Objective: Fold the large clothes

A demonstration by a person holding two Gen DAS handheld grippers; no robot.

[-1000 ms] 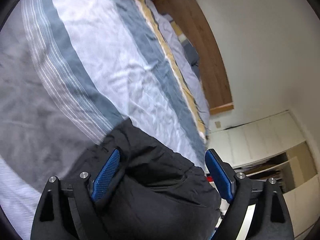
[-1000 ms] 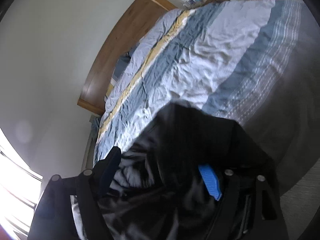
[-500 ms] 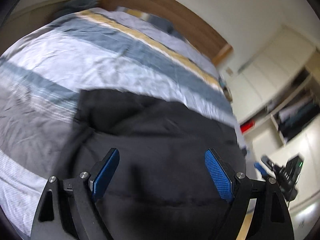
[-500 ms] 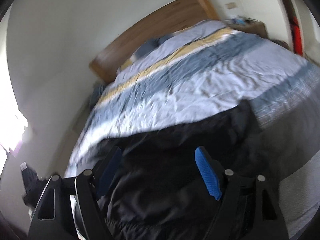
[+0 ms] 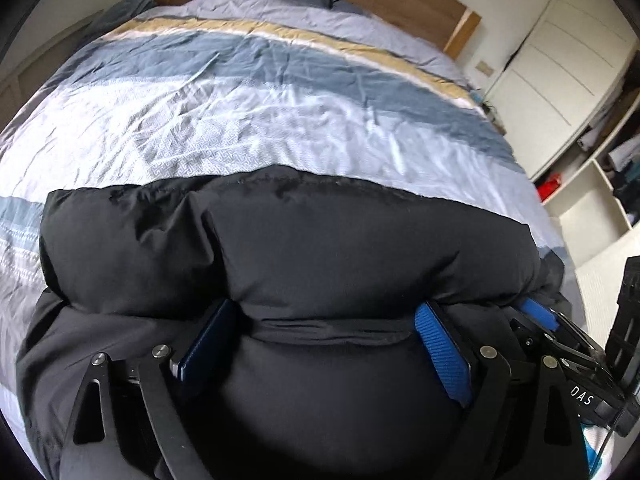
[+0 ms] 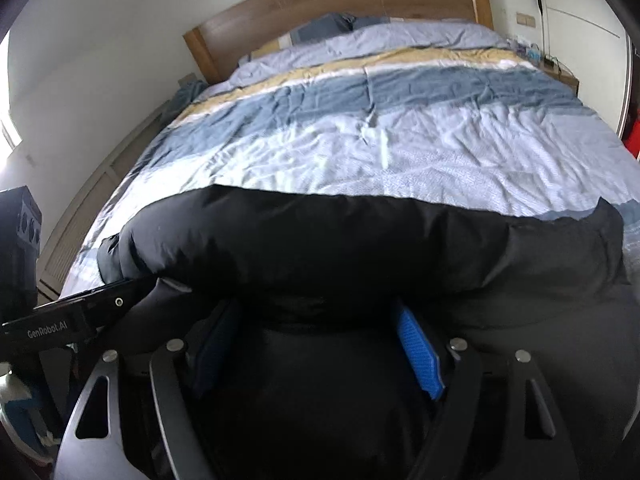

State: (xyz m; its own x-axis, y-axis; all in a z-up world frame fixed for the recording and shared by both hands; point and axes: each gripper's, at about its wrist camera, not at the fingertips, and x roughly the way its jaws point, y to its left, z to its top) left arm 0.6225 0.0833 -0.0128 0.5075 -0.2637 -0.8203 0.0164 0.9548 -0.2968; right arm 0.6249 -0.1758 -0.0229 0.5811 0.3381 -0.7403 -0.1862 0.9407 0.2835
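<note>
A black puffy jacket (image 5: 304, 248) lies across the near end of the bed; it also shows in the right wrist view (image 6: 360, 248). Its far part forms a thick rolled band over the near part. My left gripper (image 5: 324, 336) is open, its blue pads wide apart with a bulge of jacket between them. My right gripper (image 6: 320, 340) is open the same way, its tips tucked under the rolled band. The right gripper's finger (image 5: 538, 312) shows at the right of the left wrist view. The left gripper's body (image 6: 80, 316) shows at the left of the right wrist view.
The bed has a striped blue, white and yellow duvet (image 5: 280, 92) and a wooden headboard (image 6: 320, 8). White wardrobes and open shelves (image 5: 592, 128) stand to the right. A wall and radiator cover (image 6: 100, 184) run along the left side.
Both grippers swung from a tilted view of the bed to level, side by side. The jacket now lies flattened across the bed end with the band folded over it.
</note>
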